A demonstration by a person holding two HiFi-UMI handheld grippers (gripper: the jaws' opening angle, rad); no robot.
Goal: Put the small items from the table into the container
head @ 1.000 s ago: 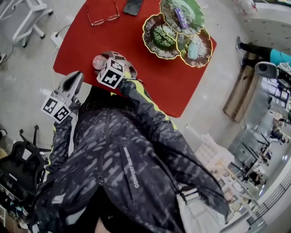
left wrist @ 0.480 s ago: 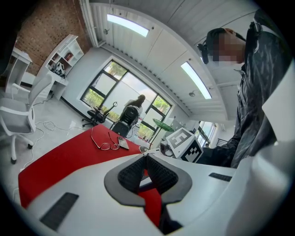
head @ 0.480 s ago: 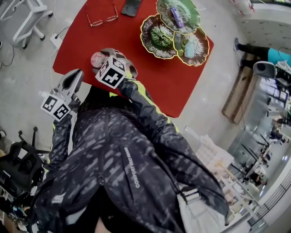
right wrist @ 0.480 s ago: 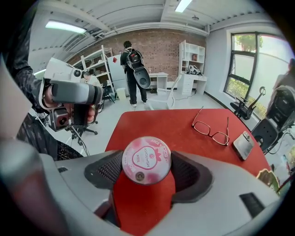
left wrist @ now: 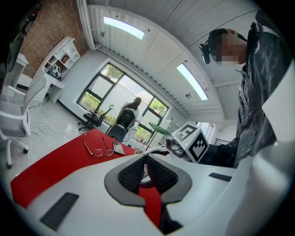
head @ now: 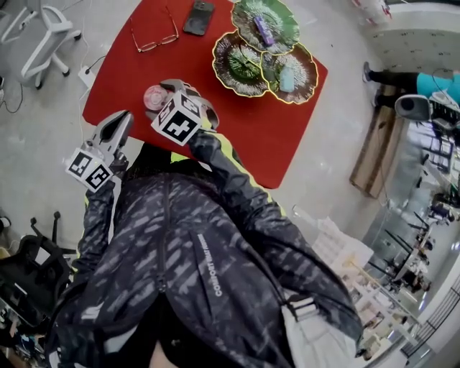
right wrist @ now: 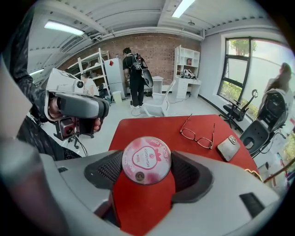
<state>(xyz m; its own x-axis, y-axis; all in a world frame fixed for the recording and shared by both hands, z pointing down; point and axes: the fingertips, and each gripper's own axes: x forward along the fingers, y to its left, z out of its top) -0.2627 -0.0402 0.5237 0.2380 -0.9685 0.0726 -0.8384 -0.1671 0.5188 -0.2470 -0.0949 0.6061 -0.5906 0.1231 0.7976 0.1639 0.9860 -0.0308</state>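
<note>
at table's near-left corner | right gripper (right wrist: 146, 174) is pinching pink round tin (right wrist: 146, 159) between its pads | left gripper (left wrist: 147, 166) is hanging beyond the red table (head: 237, 136) edge, jaws pressed together | three-lobed dish (head: 241, 68) is holding purple item (head: 262, 30) and pale teal item (head: 287, 77) | glasses (head: 154, 36), phone (head: 198, 16) are lying far-left | open tabletop is stretching between tin and dish

Three dishes (head: 241, 65), one tin (right wrist: 146, 160), one phone (head: 198, 17)

The tabletop (head: 251, 122) is matt red, the green dishes (head: 244, 61) glossy, the pink lid (right wrist: 146, 160) smooth, the black pads (right wrist: 110, 168) ribbed.
</note>
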